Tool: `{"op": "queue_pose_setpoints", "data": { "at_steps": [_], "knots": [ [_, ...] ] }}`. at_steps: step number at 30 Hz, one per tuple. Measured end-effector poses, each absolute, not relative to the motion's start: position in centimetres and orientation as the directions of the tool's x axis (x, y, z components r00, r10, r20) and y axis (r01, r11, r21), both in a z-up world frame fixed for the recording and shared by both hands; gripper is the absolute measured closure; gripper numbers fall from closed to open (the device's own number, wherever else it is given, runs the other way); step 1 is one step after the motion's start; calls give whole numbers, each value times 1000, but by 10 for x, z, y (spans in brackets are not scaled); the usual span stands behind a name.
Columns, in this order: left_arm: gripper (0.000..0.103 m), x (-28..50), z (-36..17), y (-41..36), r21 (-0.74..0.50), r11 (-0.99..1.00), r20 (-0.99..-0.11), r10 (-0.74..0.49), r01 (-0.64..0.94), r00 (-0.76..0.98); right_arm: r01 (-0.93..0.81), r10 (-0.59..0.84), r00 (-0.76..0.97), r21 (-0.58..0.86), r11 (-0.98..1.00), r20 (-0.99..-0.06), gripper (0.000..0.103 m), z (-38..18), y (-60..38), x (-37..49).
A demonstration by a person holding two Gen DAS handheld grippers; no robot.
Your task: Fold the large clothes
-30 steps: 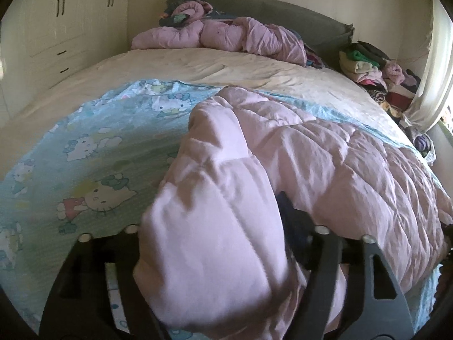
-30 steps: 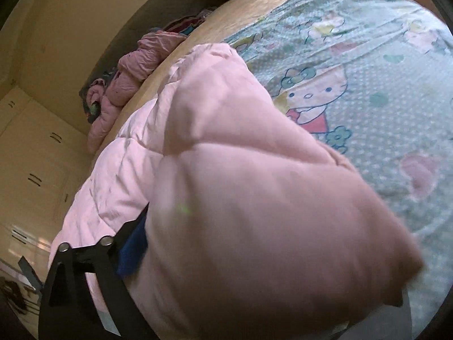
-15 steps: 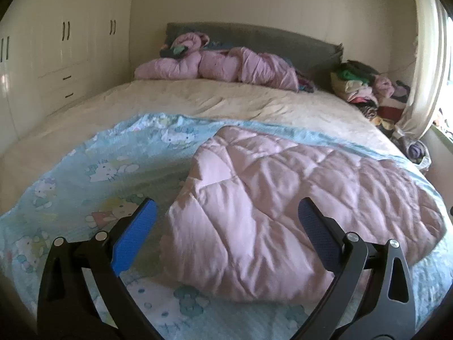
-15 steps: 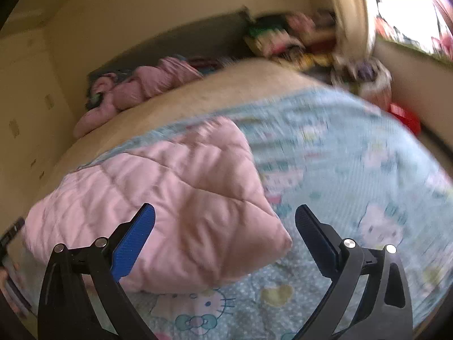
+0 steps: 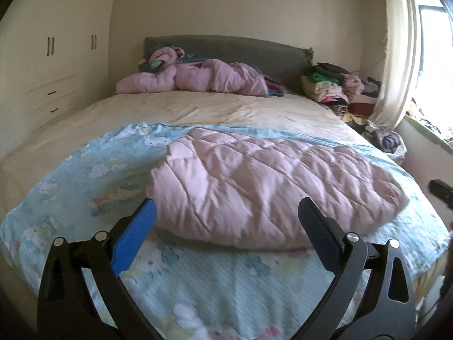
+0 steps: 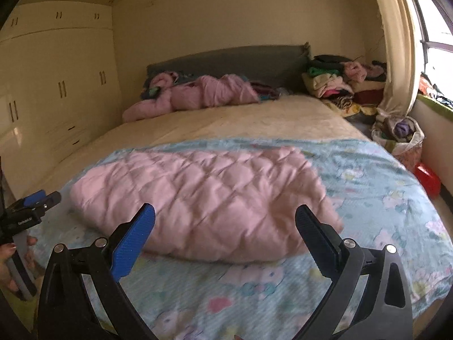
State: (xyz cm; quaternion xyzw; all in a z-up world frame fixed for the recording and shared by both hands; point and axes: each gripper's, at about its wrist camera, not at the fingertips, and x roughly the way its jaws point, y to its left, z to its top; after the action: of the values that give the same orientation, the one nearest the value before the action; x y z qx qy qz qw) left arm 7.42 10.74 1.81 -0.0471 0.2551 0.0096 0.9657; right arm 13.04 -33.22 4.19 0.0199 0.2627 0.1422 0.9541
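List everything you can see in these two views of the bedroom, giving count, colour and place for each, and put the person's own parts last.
quilted garment: one, pale pink, folded, lying on the cartoon sheet
cartoon sheet: one, light blue, covering the near end of the bed
bed: one, cream cover, middle of the room
headboard: one, grey, against the far wall
crumpled garment: one, pink, by the headboard
clothes pile: one, mixed colours, right of the headboard
wardrobe: one, cream, left wall
curtain: one, cream, by the window
left hand-held gripper: black with blue pads, open, empty
right hand-held gripper: same, open, empty
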Motion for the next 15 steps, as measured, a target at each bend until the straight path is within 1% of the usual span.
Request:
{"op": "queue_pose_setpoints", "data": {
  "at_steps": [2, 7, 13, 15],
  "knots": [
    [9, 64, 16, 100, -90, 996, -497, -22, -26, 867, -282, 301, 794, 118, 952, -529, 4, 36, -324, 122],
    [9, 48, 11, 86, -78, 997, -522, -47, 7, 852, -293, 294, 772, 95, 951, -564, 4, 21, -310, 96],
    [9, 34, 2, 82, -106, 994, -542, -55, -3, 839, -296, 309, 757, 120, 948, -576, 4, 9, -309, 69],
    [9, 28, -2, 80, -115, 993, -541, -62, -1, 839, -301, 299, 764, 94, 949, -571, 4, 7, -308, 65]
  ]
}}
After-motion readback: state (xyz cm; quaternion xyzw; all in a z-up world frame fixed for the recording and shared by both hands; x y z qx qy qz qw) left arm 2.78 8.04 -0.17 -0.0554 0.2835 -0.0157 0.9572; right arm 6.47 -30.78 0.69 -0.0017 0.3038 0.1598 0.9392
